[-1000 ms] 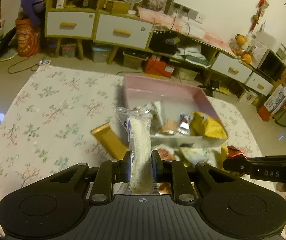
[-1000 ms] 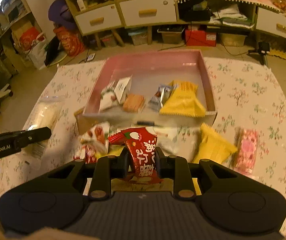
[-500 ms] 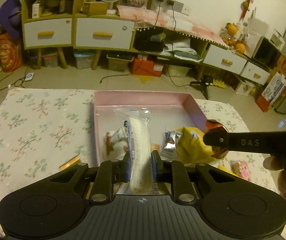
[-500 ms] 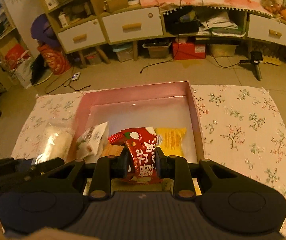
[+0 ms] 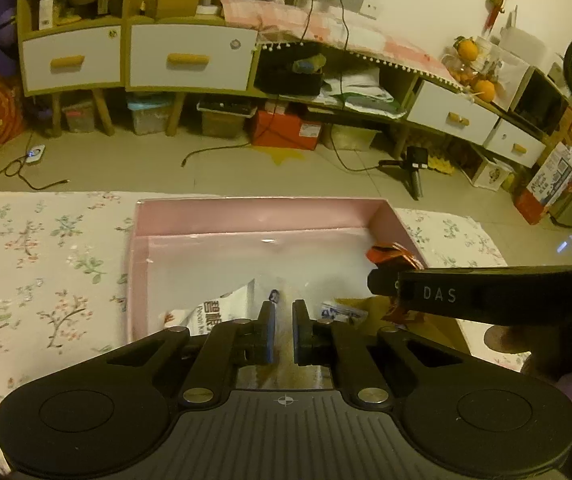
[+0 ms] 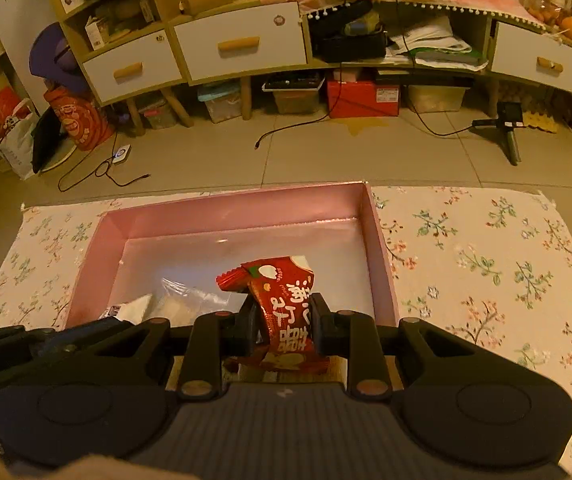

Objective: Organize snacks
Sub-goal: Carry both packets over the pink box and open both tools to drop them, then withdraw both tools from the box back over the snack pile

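A pink open box [image 5: 262, 216] [image 6: 242, 206] lies on the flowered cloth. My left gripper [image 5: 284, 312] hovers over the box's near part; its jaws stand slightly apart with nothing between them. A clear packet with a pale bar [image 6: 190, 302] lies in the box beside a white snack packet [image 5: 222, 308]. My right gripper [image 6: 282, 308] is shut on a red snack packet [image 6: 282, 300] and holds it above the box; the packet's top also shows in the left wrist view [image 5: 392, 254], behind the right gripper's finger [image 5: 446, 292].
The flowered cloth [image 6: 486, 256] stretches to both sides of the box. Beyond the table's far edge is floor with cables, a small tripod [image 6: 506, 128], storage boxes and low cabinets with white drawers [image 6: 242, 44].
Both grippers moved forward over the box. My left gripper opened and the clear packet with the pale bar dropped into the box. The right gripper still holds the red packet.
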Available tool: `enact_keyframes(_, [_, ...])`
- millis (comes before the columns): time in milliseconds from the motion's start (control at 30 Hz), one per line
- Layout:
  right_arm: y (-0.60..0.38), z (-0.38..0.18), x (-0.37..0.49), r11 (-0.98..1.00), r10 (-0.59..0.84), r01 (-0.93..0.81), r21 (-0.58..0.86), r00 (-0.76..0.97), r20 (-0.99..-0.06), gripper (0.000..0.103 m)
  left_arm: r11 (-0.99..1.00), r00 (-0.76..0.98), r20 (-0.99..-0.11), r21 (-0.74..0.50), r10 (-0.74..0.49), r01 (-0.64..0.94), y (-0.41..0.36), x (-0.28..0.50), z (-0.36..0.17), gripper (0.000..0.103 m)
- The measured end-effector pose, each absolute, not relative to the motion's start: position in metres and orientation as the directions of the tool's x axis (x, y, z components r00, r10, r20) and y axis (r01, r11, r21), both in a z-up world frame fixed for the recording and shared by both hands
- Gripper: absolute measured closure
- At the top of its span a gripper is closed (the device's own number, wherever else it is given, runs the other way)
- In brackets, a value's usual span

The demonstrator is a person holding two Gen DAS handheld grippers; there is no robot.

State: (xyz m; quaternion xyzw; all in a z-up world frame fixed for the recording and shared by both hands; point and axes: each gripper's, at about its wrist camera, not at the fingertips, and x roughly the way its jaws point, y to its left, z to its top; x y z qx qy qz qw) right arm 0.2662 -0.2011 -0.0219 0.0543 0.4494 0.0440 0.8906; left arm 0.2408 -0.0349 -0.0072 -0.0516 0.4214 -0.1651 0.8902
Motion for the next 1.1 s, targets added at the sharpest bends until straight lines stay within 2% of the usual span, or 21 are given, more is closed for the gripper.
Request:
enact_keyframes(200, [-0.197,-0.02,0.272,0.993,0.113,-0.033,0.116,0.585,-0.803,0.075,0.94,0.58,-0.74,-0.253,-0.34,0.228,-0.035,0.249,-0.021,0.095])
enact_keyframes(333, [-0.199,-0.016,0.271,0.992,0.111,-0.024,0.122,0.604,-0.789,0.055,0.939,0.575,-0.742,-0.257,-0.344,0.23,-0.035,0.247,-0.022,0.091])
enact_keyframes(467, [-0.201,-0.01,0.267,0.994,0.096,-0.019,0.106,0.609,-0.787,0.052,0.939,0.572,-0.745,-0.253,-0.342,0.232,-0.033,0.244,-0.019,0.084])
enact_keyframes(567, [-0.203,-0.006,0.264,0.995,0.088,-0.014,0.1,0.619,-0.781,0.045,0.941,0.575,-0.746,-0.239,-0.335,0.239,-0.033,0.239,-0.014,0.08])
enact_keyframes(833, [-0.205,0.006,0.246,0.996,0.081,-0.013,0.093,0.625,-0.777,0.033,0.946,0.586,-0.745,-0.208,-0.318,0.248,-0.032,0.219,0.0,0.051])
enact_keyframes(1000, [-0.203,0.015,0.23,0.997,0.075,-0.025,0.076,0.631,-0.772,0.028,0.95,0.592,-0.747,-0.19,-0.304,0.249,-0.026,0.203,0.01,0.037])
enact_keyframes(1100, [-0.201,0.021,0.218,0.997,0.078,-0.034,0.072,0.638,-0.766,0.023,0.952,0.595,-0.748,-0.18,-0.295,0.246,-0.023,0.191,0.015,0.031])
